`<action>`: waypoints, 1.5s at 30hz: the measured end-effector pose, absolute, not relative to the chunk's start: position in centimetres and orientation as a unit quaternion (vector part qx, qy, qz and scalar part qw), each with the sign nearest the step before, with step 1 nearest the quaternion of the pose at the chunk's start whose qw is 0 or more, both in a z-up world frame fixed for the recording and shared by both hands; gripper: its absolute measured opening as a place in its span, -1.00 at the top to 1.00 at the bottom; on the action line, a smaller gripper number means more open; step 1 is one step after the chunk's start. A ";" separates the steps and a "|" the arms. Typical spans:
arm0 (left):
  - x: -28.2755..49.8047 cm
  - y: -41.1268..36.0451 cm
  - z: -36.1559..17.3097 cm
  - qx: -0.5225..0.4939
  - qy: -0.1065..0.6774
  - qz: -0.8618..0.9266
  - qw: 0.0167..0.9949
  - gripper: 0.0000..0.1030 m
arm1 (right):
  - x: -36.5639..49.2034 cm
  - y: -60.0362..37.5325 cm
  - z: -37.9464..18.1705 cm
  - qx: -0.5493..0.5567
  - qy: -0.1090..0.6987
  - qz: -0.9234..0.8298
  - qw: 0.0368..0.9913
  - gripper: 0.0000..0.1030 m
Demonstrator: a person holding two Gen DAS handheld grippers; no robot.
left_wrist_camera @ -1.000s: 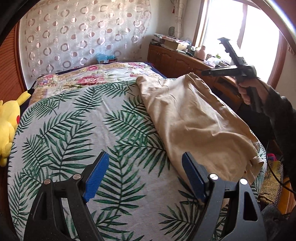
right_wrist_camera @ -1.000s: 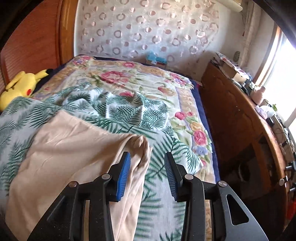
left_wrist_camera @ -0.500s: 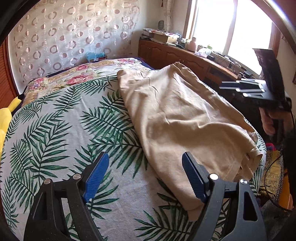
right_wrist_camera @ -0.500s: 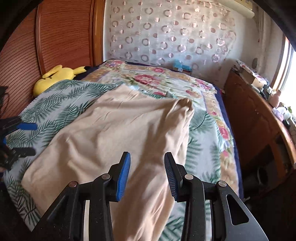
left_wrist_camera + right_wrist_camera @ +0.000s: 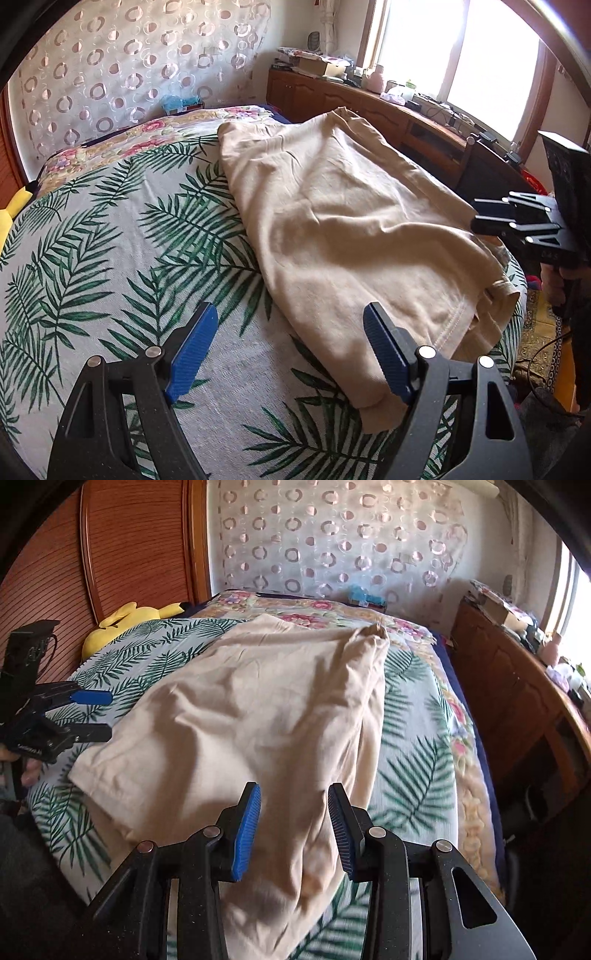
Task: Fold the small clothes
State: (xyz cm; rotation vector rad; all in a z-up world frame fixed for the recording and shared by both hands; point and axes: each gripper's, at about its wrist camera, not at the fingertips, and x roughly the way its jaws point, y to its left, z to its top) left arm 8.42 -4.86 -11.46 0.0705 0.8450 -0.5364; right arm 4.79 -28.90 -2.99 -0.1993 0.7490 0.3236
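A beige garment [image 5: 351, 229] lies folded lengthwise on a palm-leaf bedspread [image 5: 110, 266]; it also shows in the right wrist view [image 5: 258, 716]. My left gripper [image 5: 290, 354] is open and empty above the bedspread, its right pad next to the garment's near hem. My right gripper [image 5: 293, 823] is open and empty, hovering over the garment's near end. In the left wrist view the right gripper [image 5: 491, 218] shows at the garment's right edge. In the right wrist view the left gripper [image 5: 96, 716] shows open at the garment's left corner.
A yellow plush toy [image 5: 125, 624] lies by the wooden headboard [image 5: 129, 546]. A wooden cabinet [image 5: 517, 686] with clutter runs along the bed's right side under a window [image 5: 480, 62]. A floral quilt [image 5: 332, 609] covers the far end of the bed.
My right gripper has pulled back from the garment's far corner to its near end. The garment now lies flatter. My left gripper has shifted slightly; both stay open.
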 end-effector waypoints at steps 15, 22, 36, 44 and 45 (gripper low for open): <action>6.7 -5.5 -11.4 0.035 0.407 -0.282 0.868 -0.55 | 2.3 -29.4 -3.5 -0.073 0.382 0.176 0.905 0.92; 6.2 -5.3 -11.2 0.034 0.409 -0.291 0.864 -0.39 | -0.6 -29.9 -1.9 -0.107 0.373 0.181 0.904 0.97; 5.0 -5.9 -11.8 0.037 0.429 -0.317 0.845 0.10 | -0.5 -30.4 -3.0 -0.086 0.391 0.160 0.902 0.97; 4.7 -5.8 -11.5 0.026 0.433 -0.338 0.835 0.87 | -0.5 -30.9 -3.2 -0.075 0.391 0.160 0.903 0.97; 4.6 -5.6 -11.2 0.024 0.429 -0.338 0.838 0.92 | -0.4 -30.9 -3.3 -0.075 0.393 0.161 0.902 0.97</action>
